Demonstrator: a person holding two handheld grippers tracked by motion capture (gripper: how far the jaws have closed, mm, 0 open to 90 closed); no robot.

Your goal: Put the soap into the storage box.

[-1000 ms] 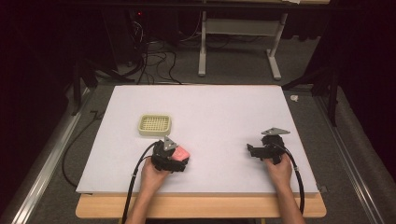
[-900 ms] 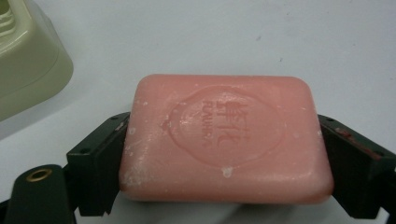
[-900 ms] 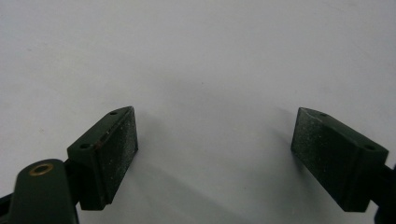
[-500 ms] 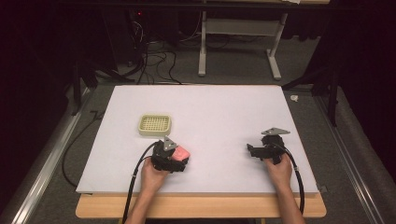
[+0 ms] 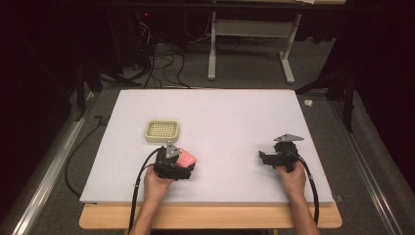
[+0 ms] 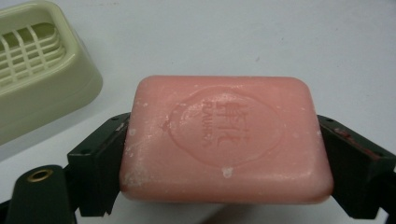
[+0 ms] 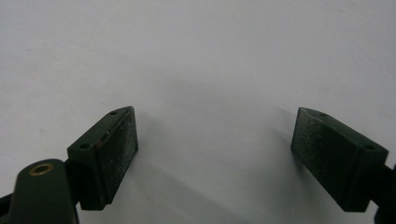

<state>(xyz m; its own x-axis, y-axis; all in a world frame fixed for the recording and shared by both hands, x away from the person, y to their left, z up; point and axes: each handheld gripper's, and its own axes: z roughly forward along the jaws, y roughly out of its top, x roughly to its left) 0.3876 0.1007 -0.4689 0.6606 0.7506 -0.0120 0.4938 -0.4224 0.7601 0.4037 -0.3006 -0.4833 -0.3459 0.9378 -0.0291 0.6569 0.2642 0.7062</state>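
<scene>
Clamping the pink rectangular soap bar (image 6: 226, 140) by its short ends, the left gripper (image 5: 182, 164) rests near the pale-green slatted plastic soap dish (image 5: 162, 130); the right gripper (image 7: 215, 158) stands spread over the white table (image 5: 235, 117).

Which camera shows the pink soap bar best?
The left gripper view: the pink rectangular soap bar fills it, stamped oval clear, between the left gripper jaws. The high view shows a small pink patch.
</scene>
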